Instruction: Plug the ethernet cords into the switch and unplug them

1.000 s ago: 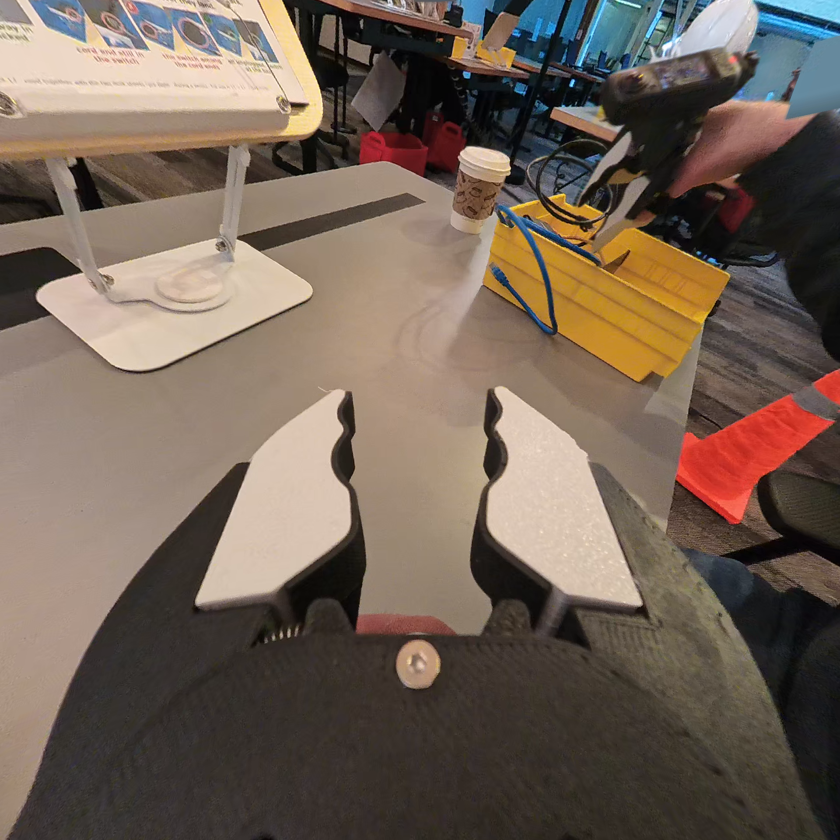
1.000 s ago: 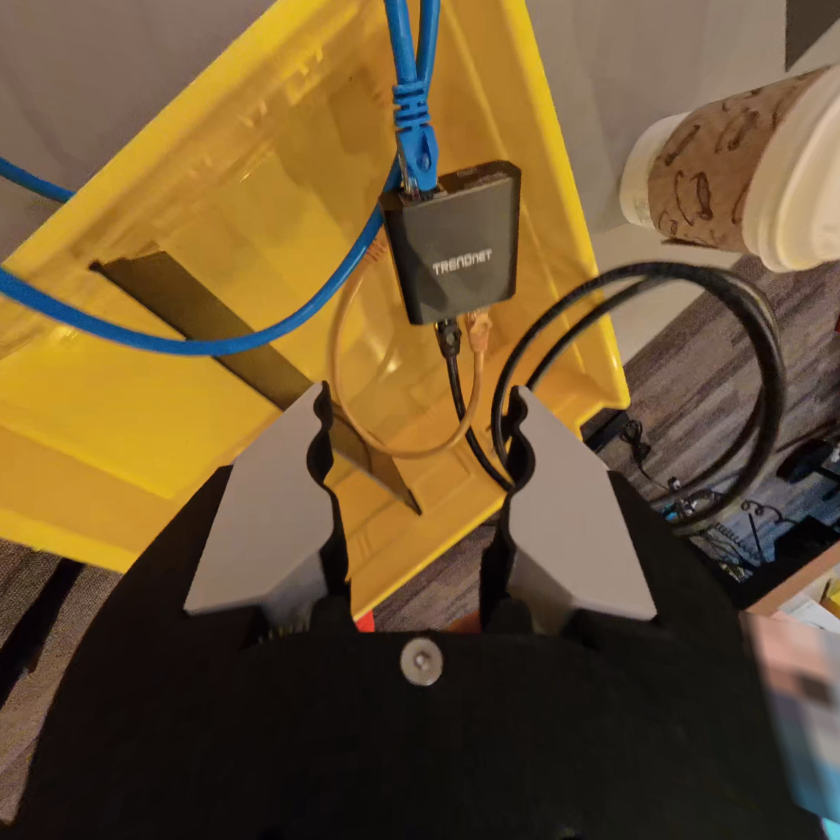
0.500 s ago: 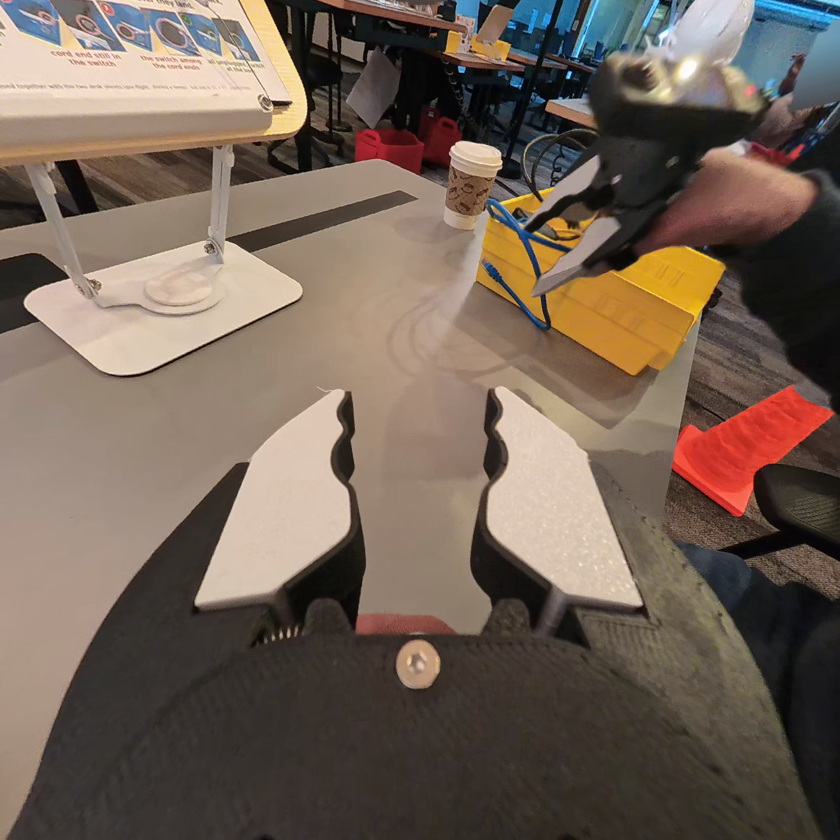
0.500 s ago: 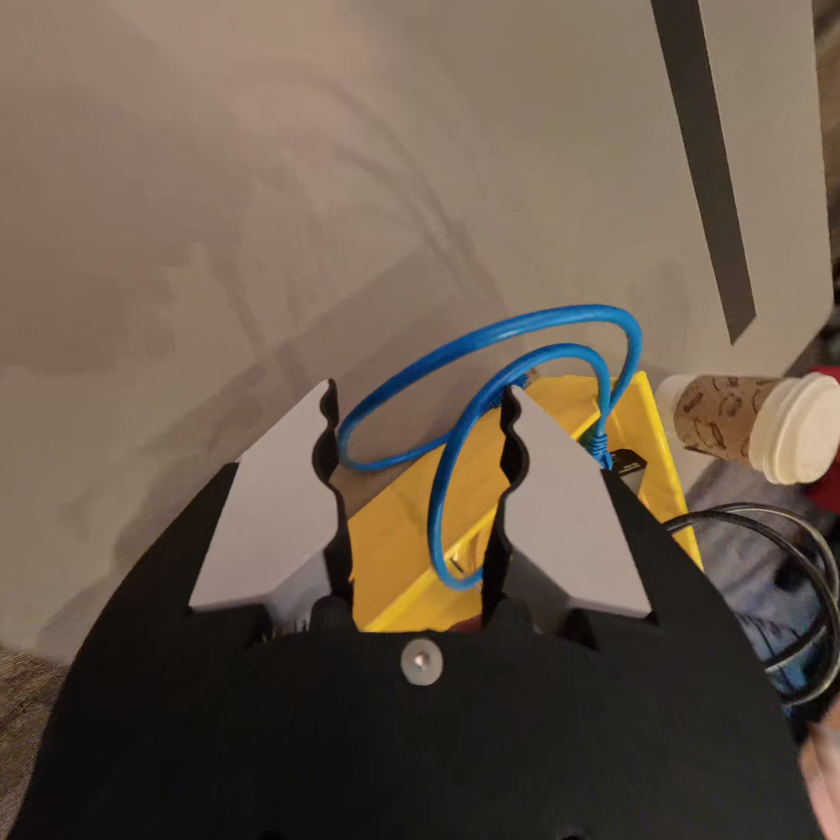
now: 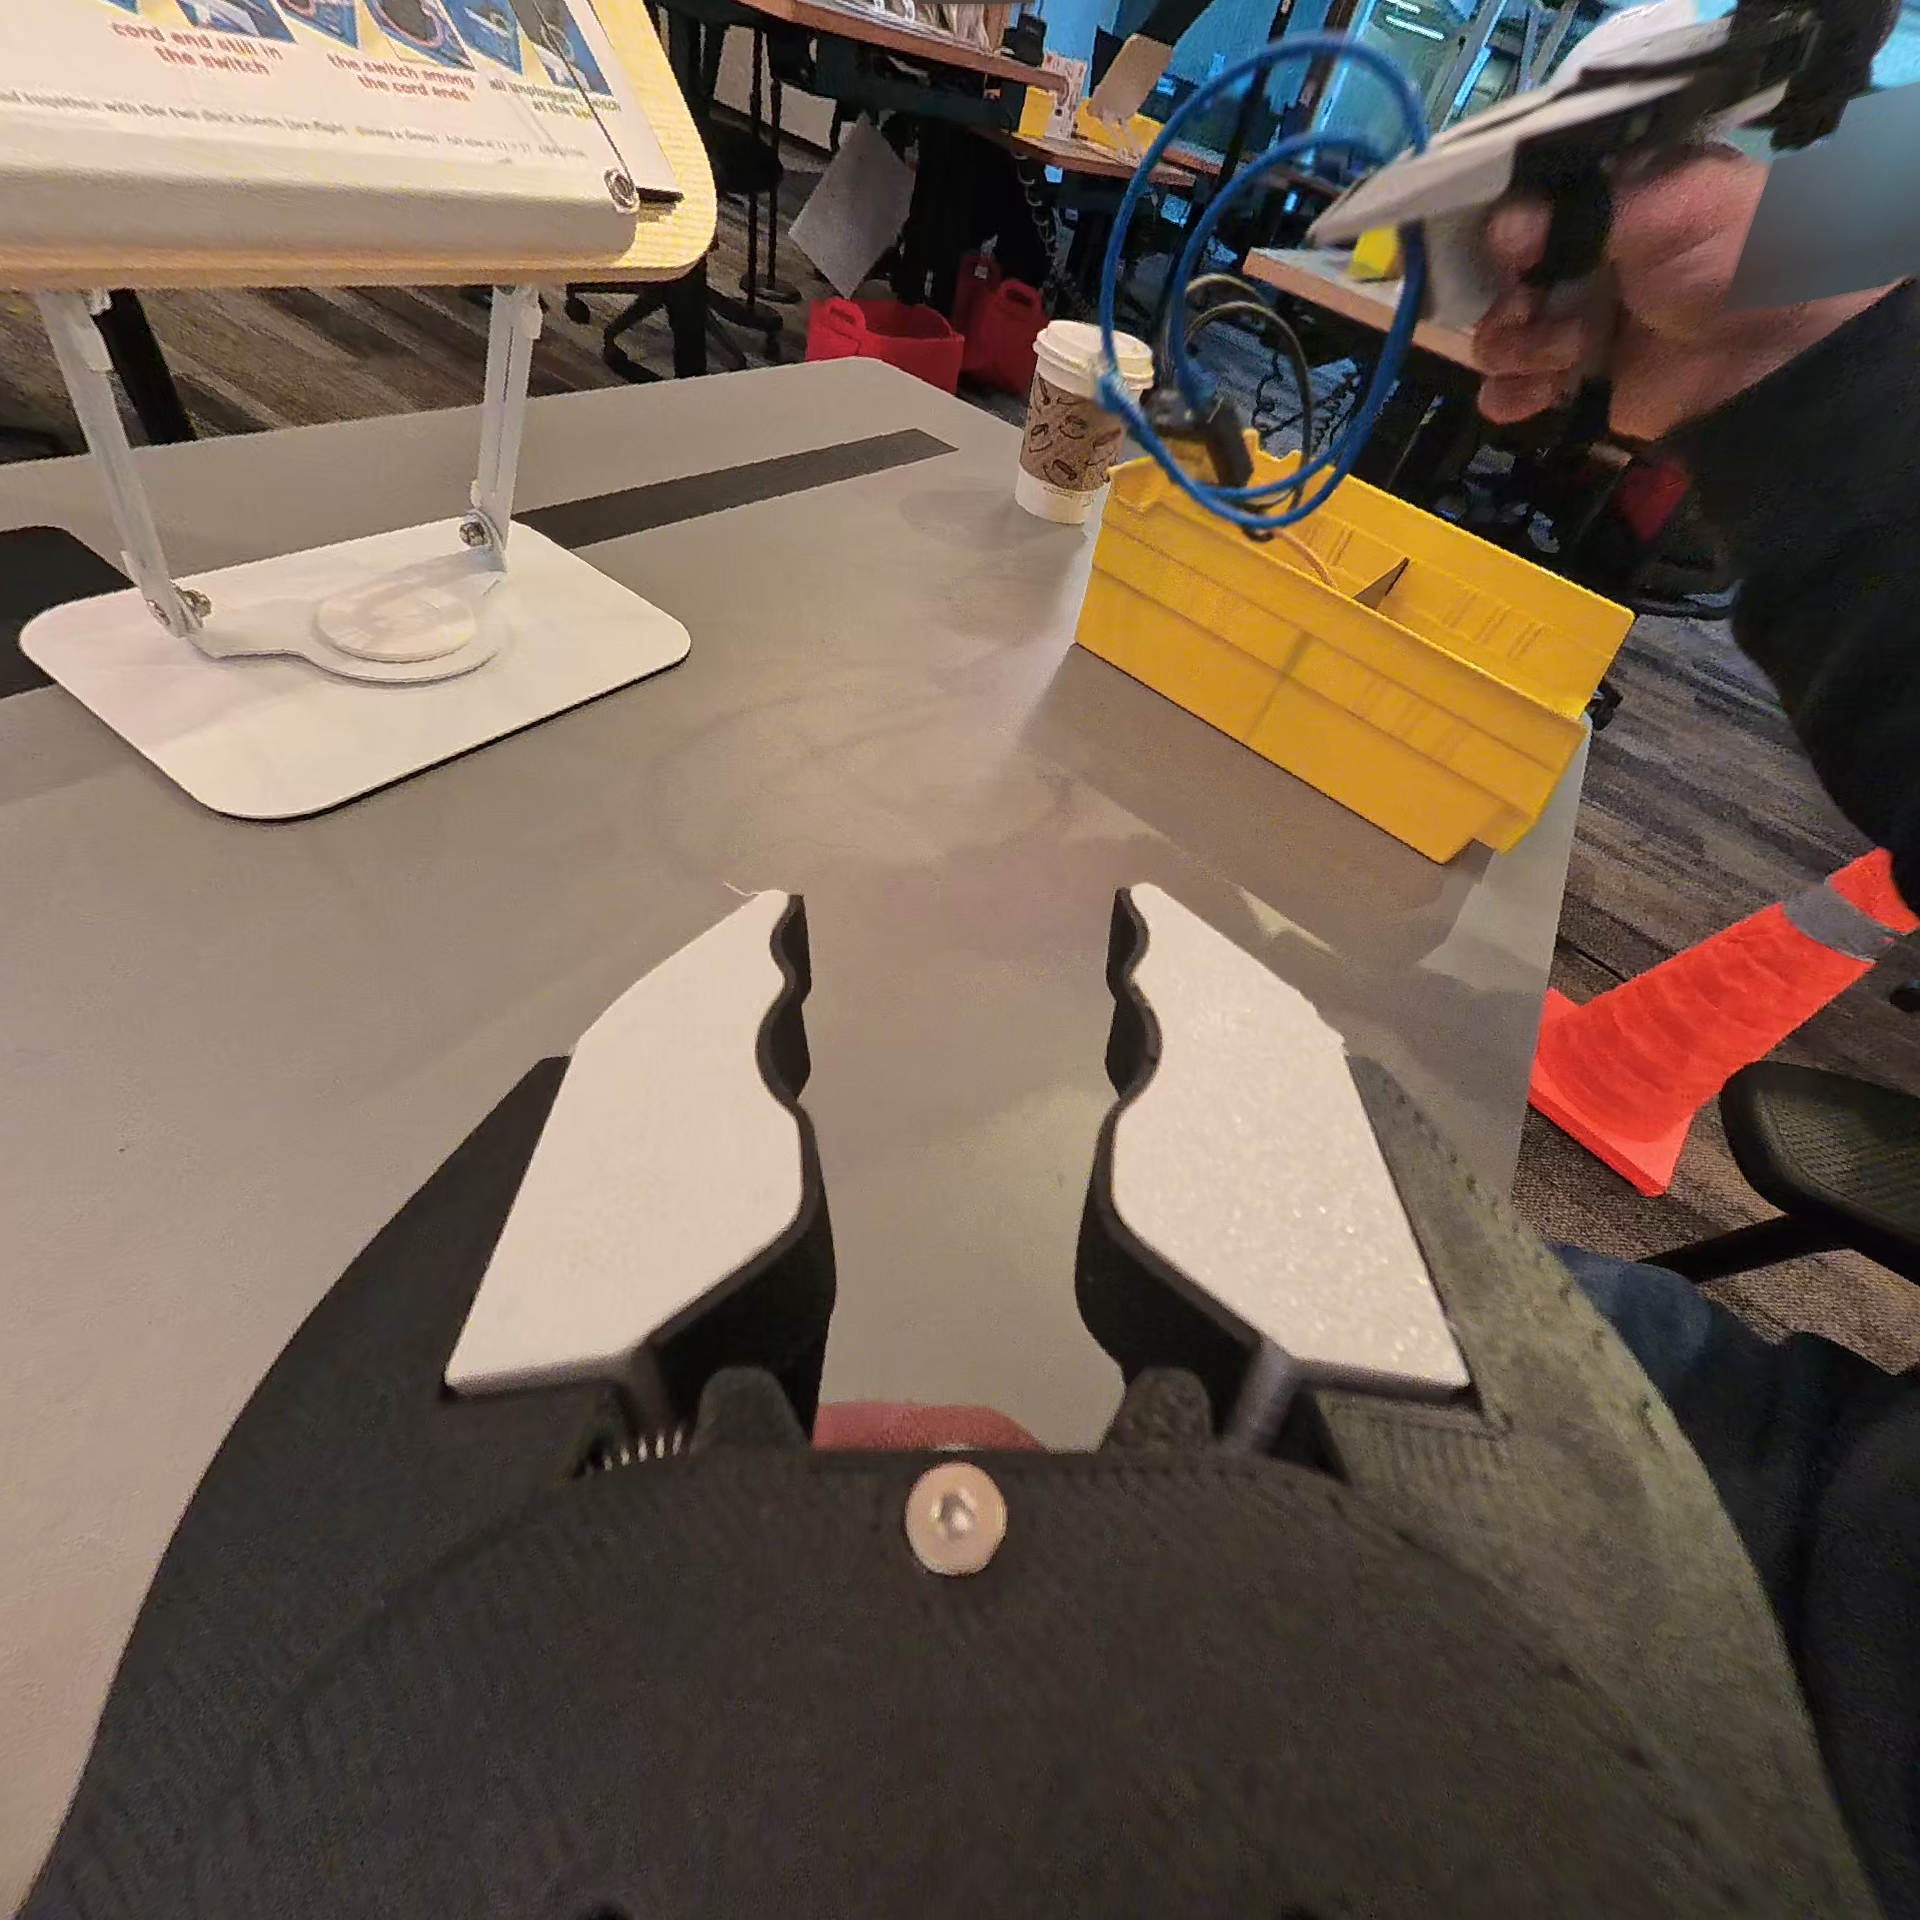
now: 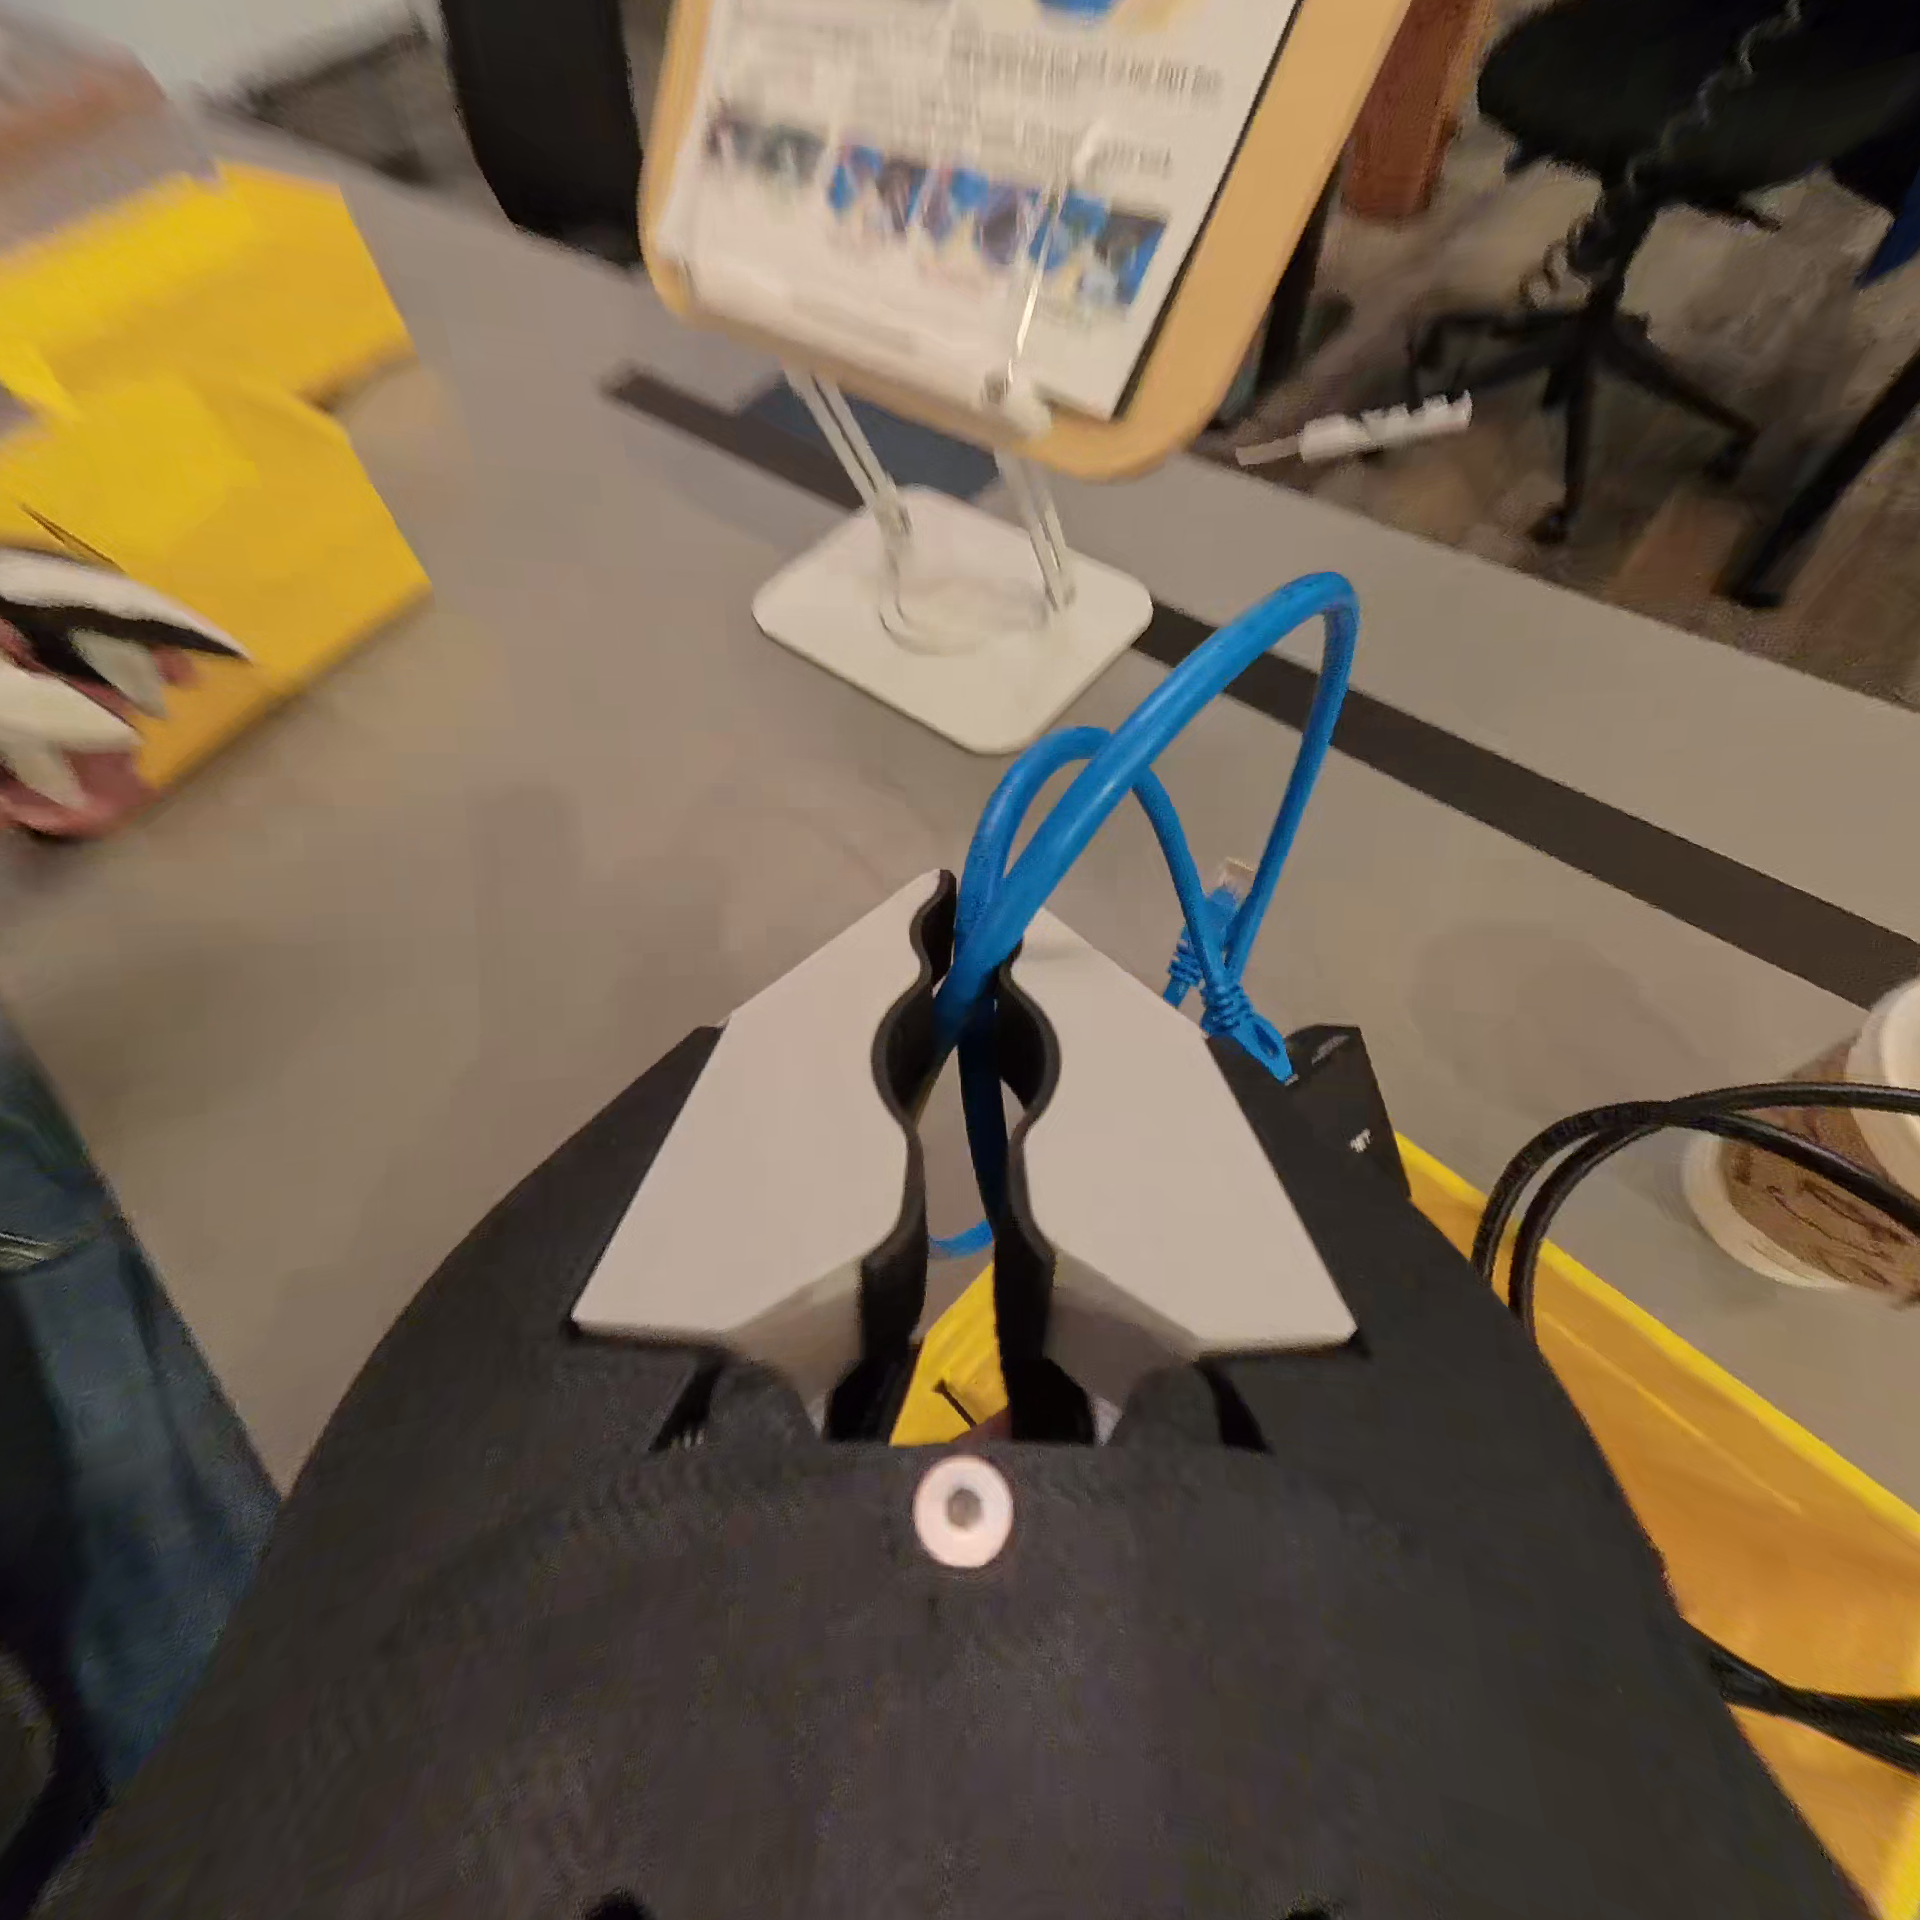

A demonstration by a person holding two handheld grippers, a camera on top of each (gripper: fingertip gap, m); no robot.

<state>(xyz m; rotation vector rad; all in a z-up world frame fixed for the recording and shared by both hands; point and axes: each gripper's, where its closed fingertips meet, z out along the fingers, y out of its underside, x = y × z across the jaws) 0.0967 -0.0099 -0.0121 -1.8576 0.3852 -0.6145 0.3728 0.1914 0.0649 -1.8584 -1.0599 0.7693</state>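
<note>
The right gripper [image 6: 977, 935] is pinching the blue ethernet cord [image 6: 1174, 707], dangling the switch [image 6: 1325, 1101] above the yellow bin [image 5: 1340, 675], while the left gripper [image 5: 956, 914] is idling spread.

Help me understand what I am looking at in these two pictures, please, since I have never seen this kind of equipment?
There is no robot here: a person holds a two-finger tool in each hand, and each tool has a camera looking forward along its fingers.

In the left wrist view, the left gripper hovers over the grey table, jaws open and empty. On the table stand a yellow bin, a paper coffee cup and an instruction board on a white stand.

In the right wrist view, the right gripper has its jaws shut on a blue ethernet cord. The cord is plugged into a small black switch, which hangs lifted above the bin.
</note>
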